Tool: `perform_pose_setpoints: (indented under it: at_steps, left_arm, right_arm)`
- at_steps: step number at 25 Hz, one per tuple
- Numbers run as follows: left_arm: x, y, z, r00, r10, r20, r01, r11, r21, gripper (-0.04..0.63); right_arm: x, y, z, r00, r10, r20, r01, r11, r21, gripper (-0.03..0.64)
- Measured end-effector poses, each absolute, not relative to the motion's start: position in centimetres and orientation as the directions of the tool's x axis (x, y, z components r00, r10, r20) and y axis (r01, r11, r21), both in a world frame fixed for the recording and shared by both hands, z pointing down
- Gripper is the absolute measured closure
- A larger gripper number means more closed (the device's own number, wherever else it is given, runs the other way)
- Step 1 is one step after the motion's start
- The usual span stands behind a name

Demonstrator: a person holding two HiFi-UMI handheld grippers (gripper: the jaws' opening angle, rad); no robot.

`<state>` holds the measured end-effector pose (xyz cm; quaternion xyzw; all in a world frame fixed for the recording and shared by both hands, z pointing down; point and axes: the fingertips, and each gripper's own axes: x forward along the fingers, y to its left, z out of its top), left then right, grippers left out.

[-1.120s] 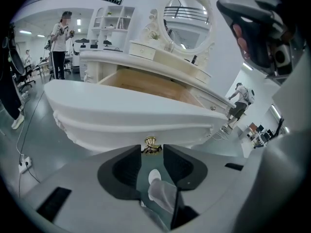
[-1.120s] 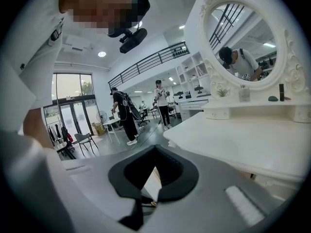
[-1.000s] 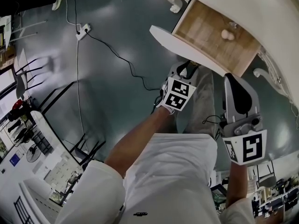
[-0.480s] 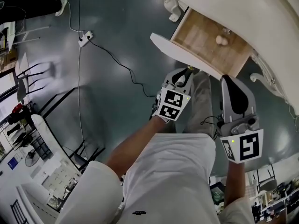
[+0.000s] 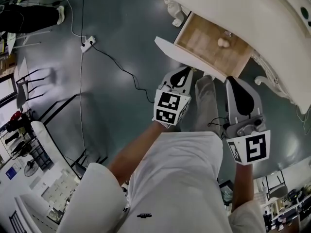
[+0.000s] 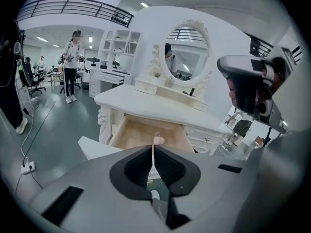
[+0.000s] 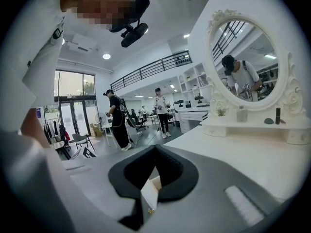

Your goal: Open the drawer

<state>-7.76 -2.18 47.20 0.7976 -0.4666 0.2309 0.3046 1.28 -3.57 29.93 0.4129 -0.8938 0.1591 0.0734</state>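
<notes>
The wooden drawer (image 5: 214,50) of the white dressing table (image 5: 252,13) stands pulled out, its white front panel (image 5: 167,47) toward me. A small pale round object (image 5: 222,42) lies inside. My left gripper (image 5: 187,71) hangs just in front of the panel, apart from it. Its jaws have just been closing and now meet with nothing between them. In the left gripper view the left gripper (image 6: 153,147) points at the drawer (image 6: 146,132). My right gripper (image 5: 232,80) is beside the drawer's right corner. In the right gripper view the right gripper (image 7: 155,148) is shut and empty.
A power strip (image 5: 87,43) with a black cable lies on the dark floor at left, and chairs (image 5: 34,76) stand further left. My leg (image 5: 206,103) is below the grippers. The oval mirror (image 6: 187,57) tops the table. A person (image 6: 70,64) stands far off.
The left gripper has drawn back from the drawer's front panel toward me and risen. The right gripper has risen slightly. The drawer stays open.
</notes>
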Motion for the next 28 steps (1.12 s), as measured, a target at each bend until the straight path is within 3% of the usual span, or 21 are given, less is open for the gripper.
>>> perform_pose_setpoints:
  at_steps: [15, 28]
  left_arm:
    - [-10.5, -4.8, 37.6, 0.411, -0.730, 0.547, -0.911, -0.304, 0.278, 0.586]
    - [-13.8, -6.4, 27.9, 0.376, -0.843, 0.384, -0.919, -0.287, 0.270, 0.586]
  right_arm:
    - [1.9, -3.9, 25.7, -0.610, -0.757, 0.233, -0.792, 0.583, -0.181, 0.606]
    - [2.6, -4.0, 22.2, -0.568, -0.799, 0.198, -0.822, 0.559, -0.106, 0.606]
